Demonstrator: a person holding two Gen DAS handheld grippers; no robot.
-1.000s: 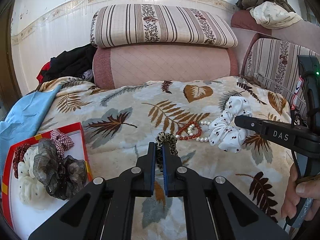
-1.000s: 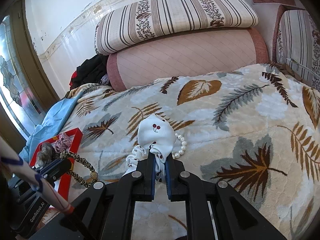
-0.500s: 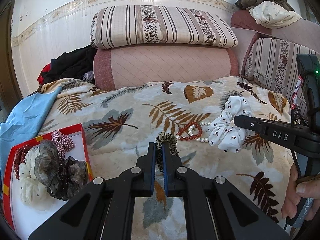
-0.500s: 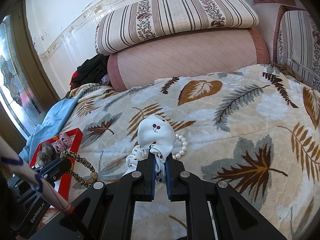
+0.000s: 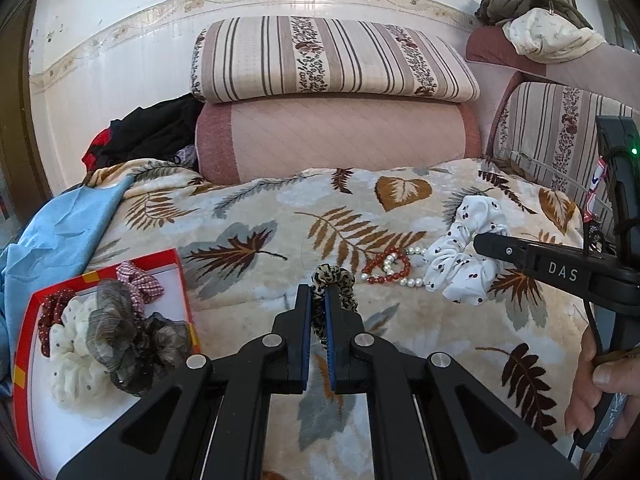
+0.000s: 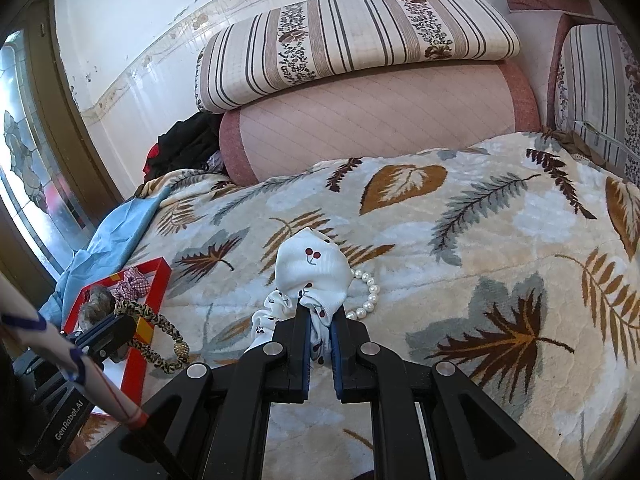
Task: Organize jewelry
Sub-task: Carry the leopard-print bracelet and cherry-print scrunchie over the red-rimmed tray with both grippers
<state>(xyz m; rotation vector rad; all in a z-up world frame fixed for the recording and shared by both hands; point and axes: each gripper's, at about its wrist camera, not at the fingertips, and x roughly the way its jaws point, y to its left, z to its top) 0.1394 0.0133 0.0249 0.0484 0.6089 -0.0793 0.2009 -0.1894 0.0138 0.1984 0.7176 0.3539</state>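
My left gripper (image 5: pixel 318 300) is shut on a leopard-print scrunchie (image 5: pixel 338 280), held above the leaf-patterned blanket; it also shows in the right wrist view (image 6: pixel 160 336). My right gripper (image 6: pixel 320 316) is shut on a white cherry-print scrunchie (image 6: pixel 312 268), also seen in the left wrist view (image 5: pixel 460 256). A red bead bracelet (image 5: pixel 386 268) and a pearl bracelet (image 5: pixel 404 278) lie on the blanket between the two. A red-rimmed white box (image 5: pixel 80 420) at lower left holds several scrunchies (image 5: pixel 116 332).
Leaf-patterned blanket (image 5: pixel 248 248) covers the couch seat. A pink bolster (image 5: pixel 340 140) and a striped cushion (image 5: pixel 328 60) stand at the back. Blue cloth (image 5: pixel 60 232) and dark clothes (image 5: pixel 156 132) lie at left. A striped armrest (image 5: pixel 552 132) is at right.
Both grippers have stayed almost still, each holding its scrunchie. The left wrist view has shifted very slightly.
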